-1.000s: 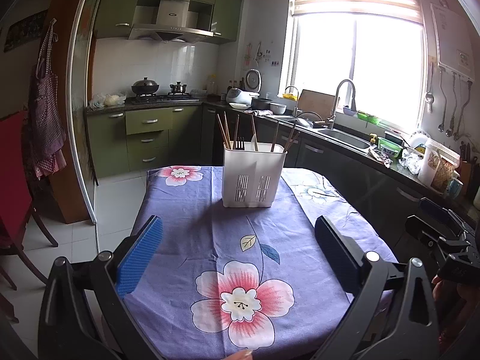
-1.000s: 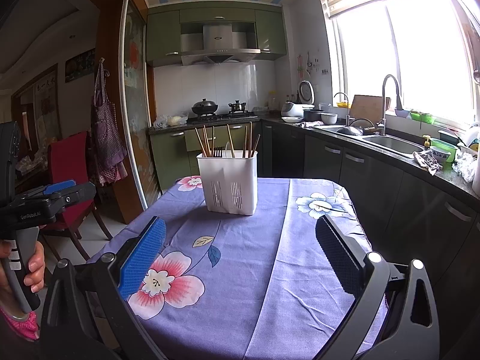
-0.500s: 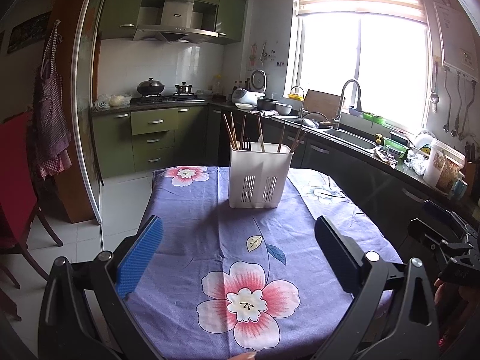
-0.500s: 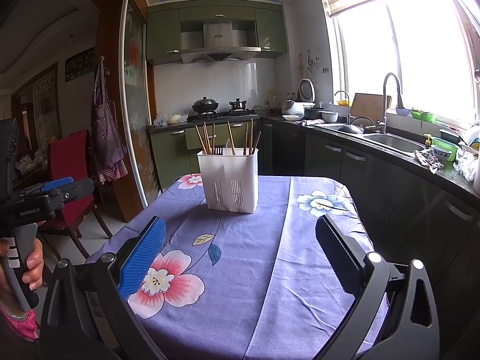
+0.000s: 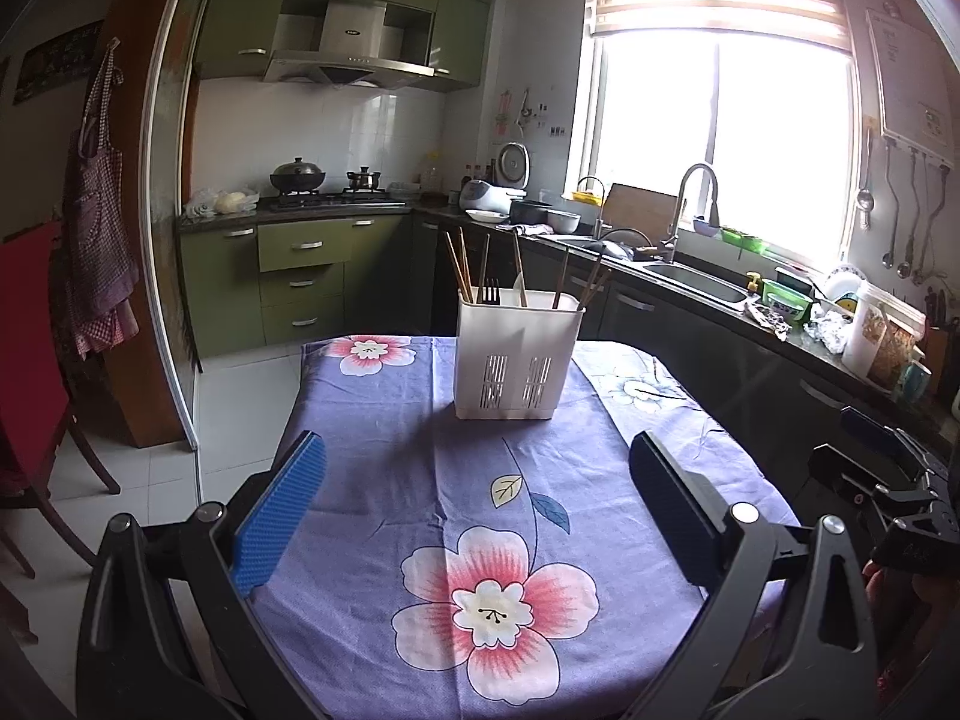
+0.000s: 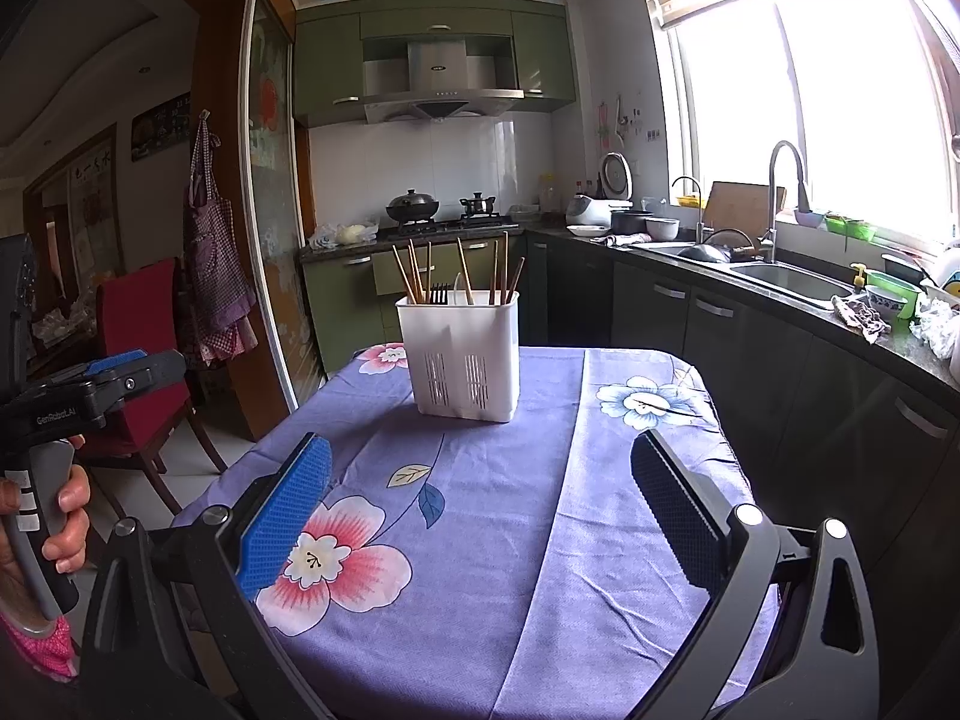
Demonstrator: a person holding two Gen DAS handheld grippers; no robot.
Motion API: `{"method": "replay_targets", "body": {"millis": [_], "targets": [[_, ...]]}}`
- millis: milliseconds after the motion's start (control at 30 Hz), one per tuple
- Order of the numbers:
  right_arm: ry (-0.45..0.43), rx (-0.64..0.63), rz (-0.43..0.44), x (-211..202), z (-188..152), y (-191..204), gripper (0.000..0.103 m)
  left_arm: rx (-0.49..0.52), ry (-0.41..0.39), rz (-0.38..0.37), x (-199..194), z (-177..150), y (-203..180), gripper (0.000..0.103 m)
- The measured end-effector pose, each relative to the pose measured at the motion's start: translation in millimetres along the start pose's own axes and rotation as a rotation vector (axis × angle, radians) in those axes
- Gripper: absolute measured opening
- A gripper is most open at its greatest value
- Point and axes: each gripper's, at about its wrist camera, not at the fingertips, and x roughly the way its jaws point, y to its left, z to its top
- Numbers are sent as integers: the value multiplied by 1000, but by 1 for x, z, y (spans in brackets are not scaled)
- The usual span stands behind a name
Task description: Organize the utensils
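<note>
Kitchen counter cloth point(image 5: 384, 456) is bare of loose utensils, the holder point(image 5: 515, 354) with chopsticks point(image 5: 461, 264) and fork point(image 5: 492, 291) stands toward its far edge, slightly nearer in view than a second ago, while left gripper point(image 5: 477, 510) and right gripper point(image 6: 480, 510) are held with jaws wide apart and empty, fitting either start or finish.

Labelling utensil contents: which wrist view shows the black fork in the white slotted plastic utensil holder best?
Left wrist view: the black fork shows its tines clear above the white slotted plastic utensil holder rim, apart from the wooden chopsticks. In the right wrist view the fork is smaller, darker against the cabinets.
</note>
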Motion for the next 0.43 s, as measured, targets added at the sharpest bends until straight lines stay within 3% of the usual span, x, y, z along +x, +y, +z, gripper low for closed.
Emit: {"method": "replay_targets", "body": {"millis": [233, 433], "targets": [[-1, 2, -1, 1, 0, 0, 98, 10, 26, 49, 7, -1, 2, 96], [5, 6, -2, 4, -2, 0, 98, 14, 64, 24, 17, -5, 1, 96]]}}
